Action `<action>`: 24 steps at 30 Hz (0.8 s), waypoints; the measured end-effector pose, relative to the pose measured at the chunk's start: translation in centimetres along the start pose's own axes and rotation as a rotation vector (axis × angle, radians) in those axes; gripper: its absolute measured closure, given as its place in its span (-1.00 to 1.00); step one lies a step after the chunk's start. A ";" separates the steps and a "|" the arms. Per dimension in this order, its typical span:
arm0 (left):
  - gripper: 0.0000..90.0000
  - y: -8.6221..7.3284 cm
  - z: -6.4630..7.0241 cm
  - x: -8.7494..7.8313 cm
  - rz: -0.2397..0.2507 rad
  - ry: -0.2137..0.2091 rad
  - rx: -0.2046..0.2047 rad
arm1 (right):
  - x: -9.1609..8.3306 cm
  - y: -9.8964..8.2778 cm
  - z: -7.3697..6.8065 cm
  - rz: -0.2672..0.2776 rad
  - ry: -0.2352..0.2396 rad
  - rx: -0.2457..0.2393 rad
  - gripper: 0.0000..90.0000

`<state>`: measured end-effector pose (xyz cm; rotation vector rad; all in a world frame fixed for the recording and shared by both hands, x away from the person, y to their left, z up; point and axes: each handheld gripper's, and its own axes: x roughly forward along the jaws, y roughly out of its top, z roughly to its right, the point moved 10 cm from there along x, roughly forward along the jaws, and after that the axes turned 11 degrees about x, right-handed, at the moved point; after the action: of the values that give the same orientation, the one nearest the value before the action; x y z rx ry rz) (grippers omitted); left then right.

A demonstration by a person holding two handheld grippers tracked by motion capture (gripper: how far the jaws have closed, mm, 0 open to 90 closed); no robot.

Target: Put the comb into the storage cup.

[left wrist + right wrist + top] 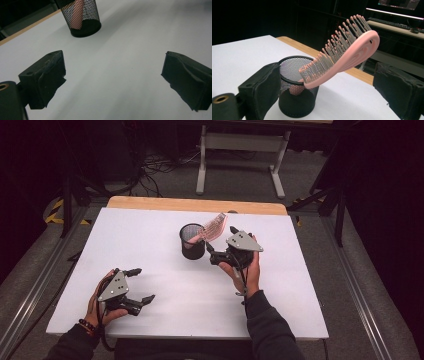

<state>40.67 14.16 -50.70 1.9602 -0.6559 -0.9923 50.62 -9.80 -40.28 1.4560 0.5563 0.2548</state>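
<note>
Hairbrush (342,60), pink, stands handle-down in the black mesh cup (192,241), its bristled head leaning out over the rim toward the table's far right corner. The cup sits on the white table (150,235) nearer the far edge than the near one, a little right of the middle. The right gripper (221,246) is just beside the cup on its right, jaws spread on either side of the brush and gripping nothing. The left gripper (141,285) waits near the near left corner, well apart from the cup, jaws also spread and empty.

The risk, as I judge it, is the lean: most of the brush hangs outside the cup, so a bump from a jaw could tip the light cup over or lever the brush out onto the table.

The right gripper view shows the bristles and the handle end low inside the mesh, and that the jaws clear the brush. The left gripper view shows the pink handle (77,15) through the mesh, with the cup base flat on the table. The high view alone gives where both grippers lie.
</note>
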 end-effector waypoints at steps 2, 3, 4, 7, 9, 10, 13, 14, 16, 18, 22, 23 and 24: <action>-0.87 0.0 0.0 0.0 0.000 0.001 0.000 | -0.2 -0.1 0.0 0.002 0.000 -0.007 -0.81; -0.87 0.0 0.0 0.0 -0.001 0.001 0.000 | -0.2 -0.1 -0.1 0.001 0.002 -0.008 -0.81; -0.87 0.0 0.0 0.0 -0.001 0.001 0.000 | -0.3 -0.1 0.0 0.002 0.001 -0.010 -0.81; -0.87 0.0 0.0 0.0 -0.002 0.001 0.000 | -0.5 -0.2 -0.1 0.009 0.009 0.003 -0.81; -0.87 0.0 0.0 0.0 -0.003 0.001 0.000 | -0.6 -0.3 -0.1 0.013 0.008 -0.003 -0.81; -0.87 0.0 0.0 0.0 -0.004 0.002 0.001 | -0.7 -0.3 -0.2 0.014 0.010 -0.004 -0.81; -0.86 0.0 -0.1 0.0 0.000 0.007 -0.001 | -0.8 -0.5 -0.4 0.014 0.011 -0.018 -0.81; -0.86 0.0 -0.1 0.0 0.000 0.008 0.000 | -0.9 -0.6 -0.4 0.012 0.016 -0.017 -0.81; -0.86 0.0 -0.1 0.0 0.001 0.009 0.000 | -1.0 -0.7 -0.5 0.014 0.017 -0.018 -0.81; -0.86 0.0 -0.1 0.0 0.000 0.009 0.000 | -1.2 -0.8 -0.5 0.017 0.022 -0.015 -0.81; -0.86 -0.1 -0.1 -0.1 -0.001 0.009 0.000 | -1.5 -0.9 -0.3 0.022 0.021 -0.015 -0.81; -0.86 -0.1 -0.1 -0.1 0.000 0.008 -0.002 | -1.6 -0.9 -0.3 0.019 0.022 -0.018 -0.81; -0.86 -0.1 -0.1 -0.1 -0.001 0.008 -0.001 | -1.7 -1.0 -0.3 0.017 0.021 -0.026 -0.81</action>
<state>40.76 14.32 -50.70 1.9628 -0.6501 -0.9850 48.88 -10.51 -40.89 1.4348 0.5552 0.2902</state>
